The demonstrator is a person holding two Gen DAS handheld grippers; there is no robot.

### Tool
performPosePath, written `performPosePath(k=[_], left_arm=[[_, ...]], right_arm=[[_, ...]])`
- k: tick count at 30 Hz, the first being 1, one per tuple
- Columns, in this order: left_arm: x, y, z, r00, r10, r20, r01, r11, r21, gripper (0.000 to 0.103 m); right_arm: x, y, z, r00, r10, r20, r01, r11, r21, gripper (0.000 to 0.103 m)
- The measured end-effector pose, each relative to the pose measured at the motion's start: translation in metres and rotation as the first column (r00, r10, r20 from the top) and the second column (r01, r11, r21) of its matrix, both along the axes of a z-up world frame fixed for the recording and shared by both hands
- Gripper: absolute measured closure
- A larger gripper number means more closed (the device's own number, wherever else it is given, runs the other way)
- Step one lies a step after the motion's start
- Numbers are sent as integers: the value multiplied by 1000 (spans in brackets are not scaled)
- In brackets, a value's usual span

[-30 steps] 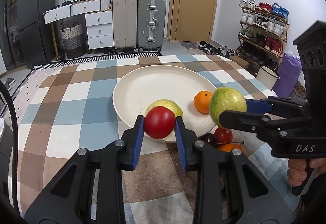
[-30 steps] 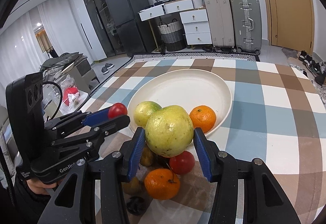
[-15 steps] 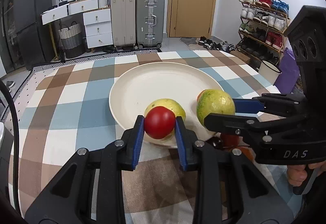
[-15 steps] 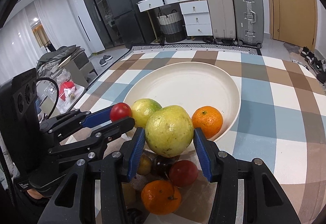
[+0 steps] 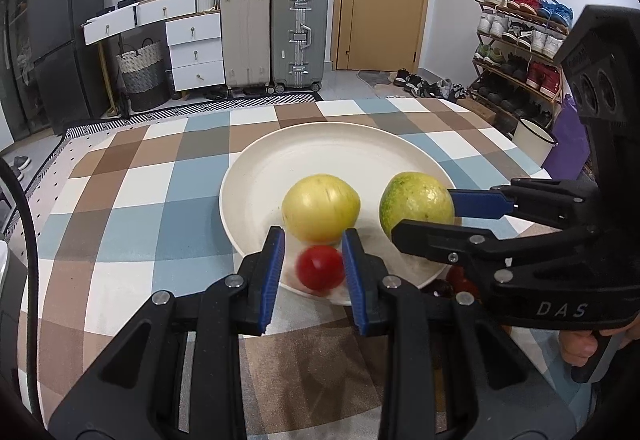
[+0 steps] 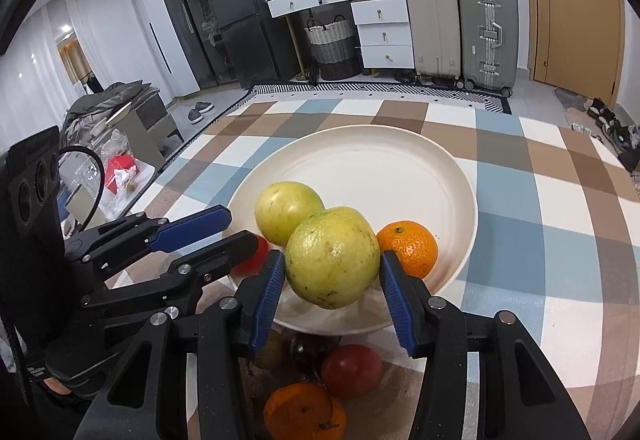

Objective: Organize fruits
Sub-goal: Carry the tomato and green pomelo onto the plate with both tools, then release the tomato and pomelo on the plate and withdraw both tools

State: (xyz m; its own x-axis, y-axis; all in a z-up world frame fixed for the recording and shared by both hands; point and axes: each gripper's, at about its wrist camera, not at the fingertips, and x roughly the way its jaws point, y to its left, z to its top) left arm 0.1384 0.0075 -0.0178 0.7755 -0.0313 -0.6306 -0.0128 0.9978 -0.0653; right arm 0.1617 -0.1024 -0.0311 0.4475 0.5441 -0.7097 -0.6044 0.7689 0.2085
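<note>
A cream plate lies on the checked tablecloth. In it sit a yellow-green fruit and an orange. My left gripper is open over the plate's near rim; a small red fruit, blurred, is loose between its blue pads, in or just above the plate. My right gripper is shut on a large green fruit held above the plate's near right part.
Under the right gripper, on the cloth by the plate, lie an orange, a red fruit, a dark fruit and a yellowish one. Suitcases, drawers and a shoe rack stand beyond the table.
My left gripper has opened and let go of the red fruit, which has dropped towards the plate. My right gripper has carried the green fruit further over the plate.
</note>
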Motion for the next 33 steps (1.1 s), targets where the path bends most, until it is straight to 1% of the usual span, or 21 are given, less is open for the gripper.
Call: performPosePath(k=[4, 5, 6, 7, 8, 9, 10, 12, 13, 15, 16, 17, 18, 20, 25, 33], left_arm=[[-1, 4, -1, 1000, 10, -3, -10, 1000, -11, 74], [-1, 5, -2, 1000, 10, -11, -10, 1000, -15, 68], [-2, 5, -1, 1000, 10, -11, -11, 1000, -18, 60], [-4, 6, -1, 1000, 12, -9, -12, 1000, -21, 55], [-6, 7, -1, 1000, 16, -2, -16, 1000, -24, 45], [-8, 8, 0, 1000, 22, 7, -21, 999, -25, 40], [-11, 9, 1, 1000, 25, 16, -24, 999, -27, 37], [-15, 11, 2, 999, 35, 21, -34, 999, -28, 21], [-18, 12, 3, 999, 40, 23, -40, 999, -30, 18], [-22, 13, 4, 999, 43, 29, -42, 998, -36, 15], [-25, 12, 5, 998, 48, 28, -47, 998, -37, 13], [-27, 13, 5, 998, 53, 30, -52, 998, -37, 7], [-30, 13, 6, 998, 59, 36, -57, 998, -37, 1], [-38, 13, 7, 997, 62, 55, -60, 997, -41, 1], [-52, 10, 11, 995, 62, 78, -58, 997, -55, 1], [-61, -2, 13, 994, 47, 98, -45, 999, -27, 1]], right_arm=[[-2, -1, 1, 1000, -9, 21, 9, 1000, 8, 53], [-3, -2, 3, 1000, -7, 24, 6, 1000, 19, 52], [-4, -3, 4, 999, -11, 33, 10, 1000, 21, 52], [-6, -5, 7, 999, -18, 48, 17, 1000, 17, 51], [-8, -6, 8, 998, -21, 57, 20, 1000, 13, 49], [-9, -8, 10, 998, -23, 63, 22, 1000, 9, 44], [-10, -10, 11, 997, -25, 68, 25, 1000, 8, 41], [-12, -17, 13, 996, -39, 80, 38, 999, 9, 26], [-13, -21, 14, 996, -46, 82, 45, 999, 13, 23], [-15, -31, 14, 995, -61, 73, 59, 998, 29, 13], [-16, -36, 15, 995, -69, 68, 67, 997, 39, 10], [-17, -41, 15, 995, -81, 59, 78, 996, 49, 6], [-17, -47, 15, 994, -92, 52, 88, 994, 61, 3], [-19, -58, 14, 994, -102, 34, 98, 992, 85, 1], [-23, -74, 12, 993, -115, 5, 113, 988, 108, 1], [-40, -84, 10, 996, -91, 22, 89, 990, 108, 1]])
